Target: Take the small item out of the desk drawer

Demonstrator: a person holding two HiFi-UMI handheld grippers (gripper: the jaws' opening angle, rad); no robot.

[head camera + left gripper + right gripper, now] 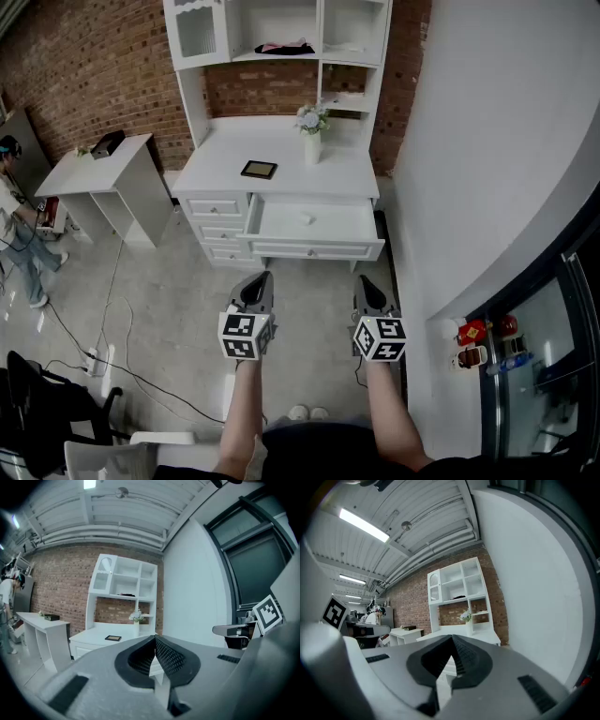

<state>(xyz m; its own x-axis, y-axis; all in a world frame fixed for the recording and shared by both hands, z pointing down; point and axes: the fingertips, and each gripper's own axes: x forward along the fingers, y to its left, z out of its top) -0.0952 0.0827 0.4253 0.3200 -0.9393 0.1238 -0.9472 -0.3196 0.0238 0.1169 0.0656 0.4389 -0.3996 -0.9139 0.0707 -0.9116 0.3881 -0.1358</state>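
While the white counter has its drawer standing open at the front edge, the left tool and right tool hang well short of it, both clenched on nothing. The small item lies near the middle of the drawer floor; it looks light and rigid, likely to skid, so a pinch across its sides from above seems best. Pale on white, its shape is too small to make out, and neither gripper view shows it.

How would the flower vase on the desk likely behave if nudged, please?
The vase looks tall and narrow with flowers on top, so it would probably tip easily. It appears rigid, perhaps ceramic, so likely fragile.
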